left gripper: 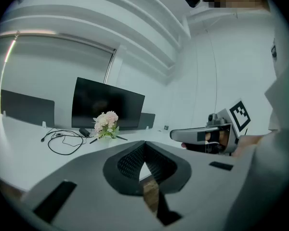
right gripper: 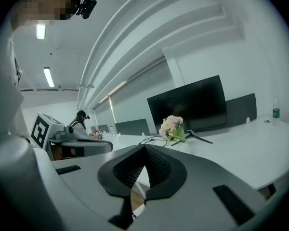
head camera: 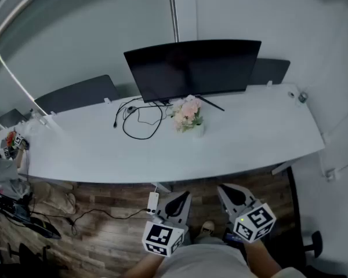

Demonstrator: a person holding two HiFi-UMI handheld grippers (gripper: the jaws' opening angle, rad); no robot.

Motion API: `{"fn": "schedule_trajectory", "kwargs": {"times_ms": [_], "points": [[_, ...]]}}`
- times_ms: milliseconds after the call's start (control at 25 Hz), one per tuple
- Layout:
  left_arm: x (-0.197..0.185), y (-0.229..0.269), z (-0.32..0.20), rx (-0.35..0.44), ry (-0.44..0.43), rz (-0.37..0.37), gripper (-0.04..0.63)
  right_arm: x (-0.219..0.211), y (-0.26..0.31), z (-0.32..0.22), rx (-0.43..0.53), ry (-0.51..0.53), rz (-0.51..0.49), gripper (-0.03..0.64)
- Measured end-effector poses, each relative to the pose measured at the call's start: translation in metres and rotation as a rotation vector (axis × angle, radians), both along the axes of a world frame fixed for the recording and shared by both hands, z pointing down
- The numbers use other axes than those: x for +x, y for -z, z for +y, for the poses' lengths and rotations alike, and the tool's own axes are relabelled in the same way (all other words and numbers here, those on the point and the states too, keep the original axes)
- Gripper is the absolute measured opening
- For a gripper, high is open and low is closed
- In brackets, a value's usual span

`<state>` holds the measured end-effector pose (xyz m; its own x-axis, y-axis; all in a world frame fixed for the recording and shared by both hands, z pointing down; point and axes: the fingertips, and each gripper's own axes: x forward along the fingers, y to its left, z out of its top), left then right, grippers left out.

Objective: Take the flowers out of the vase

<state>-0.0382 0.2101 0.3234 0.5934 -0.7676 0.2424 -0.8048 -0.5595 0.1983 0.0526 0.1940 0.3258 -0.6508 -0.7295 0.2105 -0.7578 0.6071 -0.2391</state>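
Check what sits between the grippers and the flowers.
Head view: nothing but bare white desk top between the flowers and the left gripper and right gripper, both held off its near edge.

A black monitor (head camera: 192, 68) stands at the rear centre of the white desk (head camera: 249, 138). A looped black cable (head camera: 140, 120) lies on the desk below the monitor's left half. Dark divider panels (head camera: 78, 93) line the desk's rear edge. The floor (head camera: 104, 213) is wood-patterned.

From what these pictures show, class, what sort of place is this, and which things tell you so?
Probably an office or shared workroom: a long white desk carries a wide black flat-screen monitor and a looped black cable, and dark grey divider panels stand along its far edge.
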Motion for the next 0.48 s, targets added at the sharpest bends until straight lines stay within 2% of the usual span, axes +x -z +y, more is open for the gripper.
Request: {"fn": "schedule_trajectory", "kwargs": {"times_ms": [360, 480], "points": [[0.008, -0.001, -0.001, 0.000, 0.007, -0.002, 0.003, 0.008, -0.002, -0.002, -0.007, 0.012, 0.004, 0.029], [0.012, -0.002, -0.002, -0.007, 0.013, -0.005, 0.003, 0.012, 0.003, -0.005, 0.008, 0.011, -0.035, 0.029]]}}
